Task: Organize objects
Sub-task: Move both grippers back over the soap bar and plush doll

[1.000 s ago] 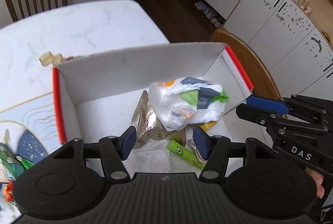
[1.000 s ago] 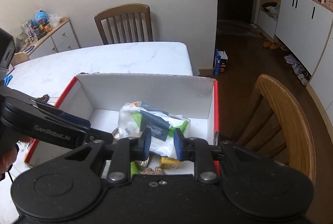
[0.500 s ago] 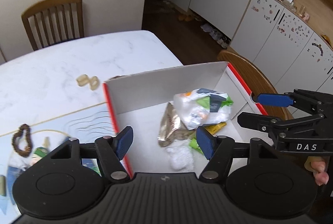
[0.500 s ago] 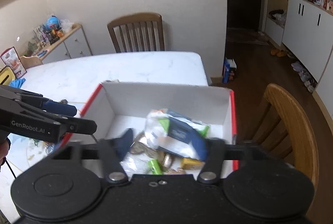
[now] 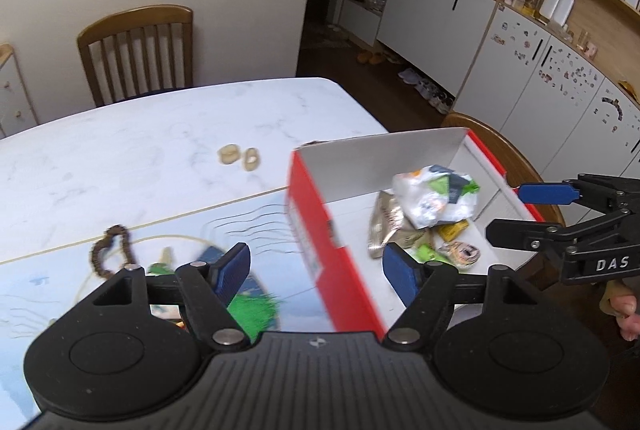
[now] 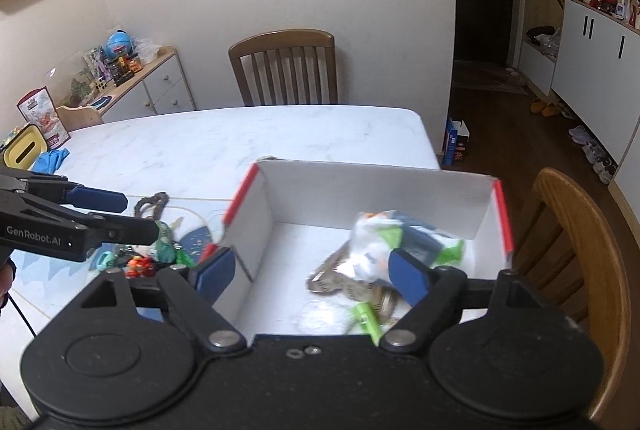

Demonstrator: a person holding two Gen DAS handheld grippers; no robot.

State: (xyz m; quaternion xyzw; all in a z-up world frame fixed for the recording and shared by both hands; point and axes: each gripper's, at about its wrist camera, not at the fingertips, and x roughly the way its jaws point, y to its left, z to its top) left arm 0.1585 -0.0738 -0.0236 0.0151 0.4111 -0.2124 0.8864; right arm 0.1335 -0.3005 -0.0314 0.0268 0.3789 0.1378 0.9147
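**Both tongs empty and pulling back from the box**

The right tongs (image 6: 310, 276) were nearly closed a second ago above the box (image 6: 376, 198); now their jaws are opening wide, with nothing between the blue pads; the white plastic bag (image 6: 384, 242) lies inside the box, at centre right of the right wrist view, on top of a gold foil packet (image 6: 340, 280) and a green tube (image 6: 366, 316); so the bag appears to be dropped off, and that item counts as sorted.

The left tongs (image 5: 316, 272) are also opening and hold nothing; their view has swung away from the box interior, which filled it a second ago, toward the lower left of the frame, where the loose things wait on the table (image 5: 160, 150); a brown bead bracelet (image 5: 110, 250) lies at left centre, a green item (image 5: 254, 310) shows blurred between the pads and the mat, and two small beige pieces (image 5: 238, 156) sit farther up, well apart from the box.

In the right wrist view, more clutter shows at lower left beside the box's red edge: a red toy (image 6: 140, 266) and a teal ring (image 6: 105, 260); what each is exactly stays too blurred to say.

My reading: one deposit is finished, several objects remain outside, and the left tongs look set for the next pick, likely from the green-and-bracelet cluster.
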